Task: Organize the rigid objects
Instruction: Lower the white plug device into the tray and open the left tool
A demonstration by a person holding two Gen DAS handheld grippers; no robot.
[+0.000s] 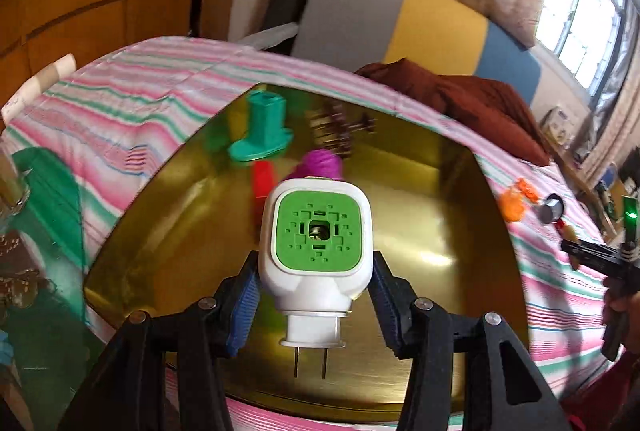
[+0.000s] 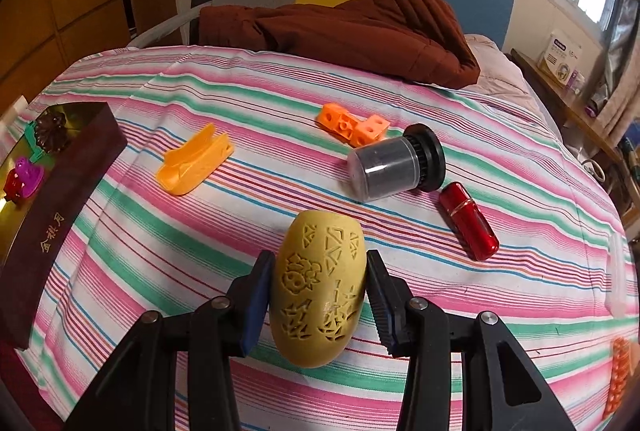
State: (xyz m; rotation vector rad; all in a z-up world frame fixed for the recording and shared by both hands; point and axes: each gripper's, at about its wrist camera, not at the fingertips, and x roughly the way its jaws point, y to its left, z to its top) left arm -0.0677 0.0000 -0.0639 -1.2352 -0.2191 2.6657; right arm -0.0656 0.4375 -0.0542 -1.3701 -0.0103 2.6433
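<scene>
Smooth white plug-in unit (image 1: 316, 251) over glossy gold tray (image 1: 440, 231); carved yellow egg (image 2: 318, 291) gripped

The left gripper (image 1: 314, 295) pointed steeply down, its blue-padded fingers (image 1: 242, 305) clamped on a white plug-in device (image 1: 316, 251). The right gripper (image 2: 318, 295), likewise tilted down, pinched a carved yellow egg (image 2: 320, 291); in the left view it showed at three o'clock.
</scene>
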